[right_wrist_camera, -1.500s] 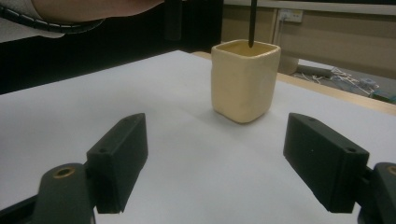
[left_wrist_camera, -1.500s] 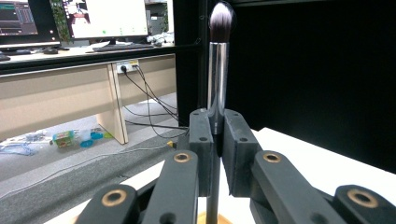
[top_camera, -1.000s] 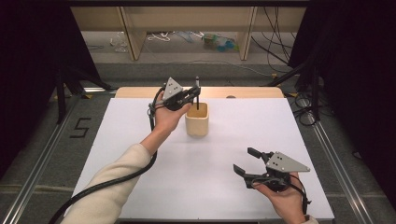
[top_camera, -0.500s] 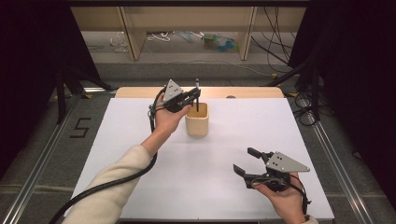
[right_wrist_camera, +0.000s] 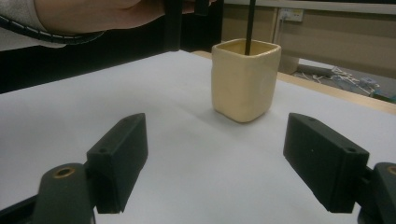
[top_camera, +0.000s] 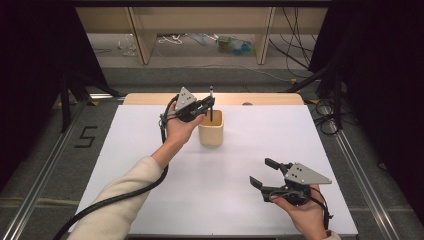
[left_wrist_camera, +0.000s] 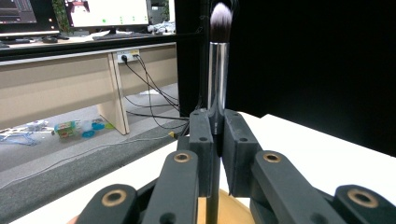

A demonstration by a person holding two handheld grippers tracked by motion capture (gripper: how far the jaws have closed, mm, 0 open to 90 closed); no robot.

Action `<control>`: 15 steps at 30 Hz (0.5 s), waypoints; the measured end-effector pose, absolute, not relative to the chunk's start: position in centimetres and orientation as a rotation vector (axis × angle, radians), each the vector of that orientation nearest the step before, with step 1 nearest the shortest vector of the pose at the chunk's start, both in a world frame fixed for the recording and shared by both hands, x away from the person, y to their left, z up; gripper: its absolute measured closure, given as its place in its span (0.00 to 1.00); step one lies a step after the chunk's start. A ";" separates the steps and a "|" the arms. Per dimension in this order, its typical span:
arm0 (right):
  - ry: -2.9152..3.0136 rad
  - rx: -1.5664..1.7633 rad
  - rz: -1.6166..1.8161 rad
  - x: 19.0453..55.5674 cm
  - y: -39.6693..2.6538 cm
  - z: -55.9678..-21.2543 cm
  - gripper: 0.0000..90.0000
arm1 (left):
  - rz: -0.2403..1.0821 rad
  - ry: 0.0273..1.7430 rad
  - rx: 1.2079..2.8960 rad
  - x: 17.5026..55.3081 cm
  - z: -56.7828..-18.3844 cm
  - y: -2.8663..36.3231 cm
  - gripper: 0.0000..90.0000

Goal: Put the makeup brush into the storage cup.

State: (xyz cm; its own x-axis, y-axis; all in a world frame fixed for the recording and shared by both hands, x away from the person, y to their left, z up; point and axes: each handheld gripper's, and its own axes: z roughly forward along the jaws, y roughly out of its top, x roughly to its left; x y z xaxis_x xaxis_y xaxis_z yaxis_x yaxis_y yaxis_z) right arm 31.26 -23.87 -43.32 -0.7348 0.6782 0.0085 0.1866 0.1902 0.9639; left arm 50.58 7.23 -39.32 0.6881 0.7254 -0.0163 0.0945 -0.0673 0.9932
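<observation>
brush [left_wrist_camera: 218, 70] upright in cup [top_camera: 211, 129], at table's 12 o'clock | left tongs [top_camera: 210, 103] clenched on brush handle | right tongs [top_camera: 264, 172] at 5 o'clock, released, empty

The left gripper [top_camera: 209, 103] is held out at the far side of the table, on an outstretched forearm in a cream sleeve that enters from the bottom left of the high view. Its 2 black jaws stand clamped close together, pointing right and roughly level. The right gripper [top_camera: 264, 172] sits low at the near right, cupped in the right hand [top_camera: 300, 212]. Its 2 jaws are spread wide apart, pointing left, with nothing between them.
</observation>
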 end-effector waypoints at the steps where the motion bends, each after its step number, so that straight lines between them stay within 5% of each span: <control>1: 2.050 0.809 1.566 31.3 -23.9 -43.3 0.26 | 0.592 0.691 1.577 50.6 -39.3 7.2 0.92; 15: 2.051 0.805 1.569 31.3 -23.8 -43.3 0.26 | 0.586 0.698 1.581 50.6 -39.8 7.3 0.92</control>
State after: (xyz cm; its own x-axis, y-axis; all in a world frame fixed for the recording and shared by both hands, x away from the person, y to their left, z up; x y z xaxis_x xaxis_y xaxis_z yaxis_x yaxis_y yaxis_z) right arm 31.31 -23.85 -43.35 -0.7375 0.6753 0.0085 0.1851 0.1900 0.9642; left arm 50.57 7.33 -39.83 0.6878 0.7256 -0.0223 0.1042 -0.0683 0.9922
